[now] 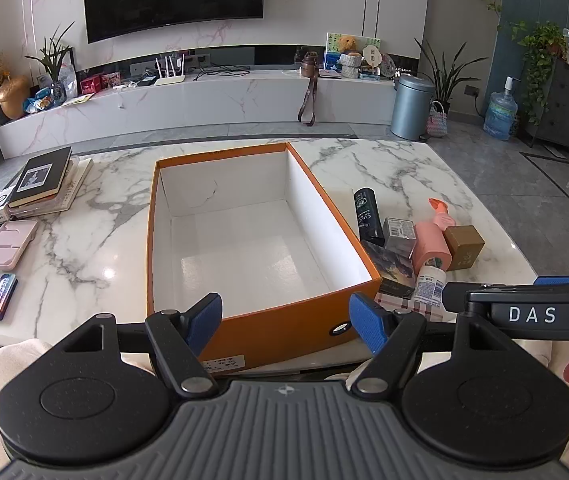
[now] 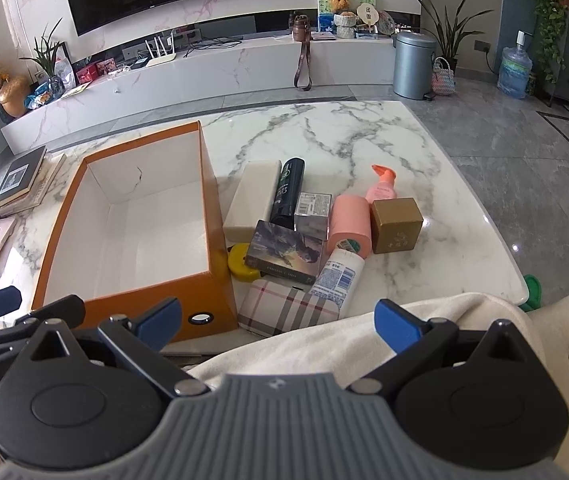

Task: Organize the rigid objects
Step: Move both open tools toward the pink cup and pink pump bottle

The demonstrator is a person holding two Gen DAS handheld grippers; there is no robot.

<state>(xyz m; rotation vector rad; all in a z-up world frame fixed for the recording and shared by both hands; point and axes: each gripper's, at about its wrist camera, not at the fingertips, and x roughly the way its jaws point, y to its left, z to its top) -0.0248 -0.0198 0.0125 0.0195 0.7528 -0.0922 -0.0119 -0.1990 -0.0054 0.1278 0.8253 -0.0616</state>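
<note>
An empty orange box (image 1: 284,320) (image 2: 220,296) with a white inside stands on the marble table (image 2: 364,136). To its right lies a cluster: a beige case (image 2: 252,200), a black bottle (image 2: 288,192), a silver carton (image 2: 312,210), a pink pump bottle (image 2: 380,188), a pink tube (image 2: 350,224), a gold cube (image 2: 396,224), a picture card box (image 2: 284,256), a white bottle (image 2: 336,276), a yellow tape measure (image 2: 238,266) and a plaid case (image 2: 288,308). My left gripper (image 1: 284,322) hangs open before the box's near wall. My right gripper (image 2: 280,322) is open above a white cloth (image 2: 324,344), short of the cluster.
Stacked books (image 1: 44,184), a pink case (image 1: 8,244) and a small colourful tin (image 1: 2,296) lie on the table's left side. The table edge runs close on the right, with grey floor beyond. A sofa cushion (image 2: 564,320) sits at the near right.
</note>
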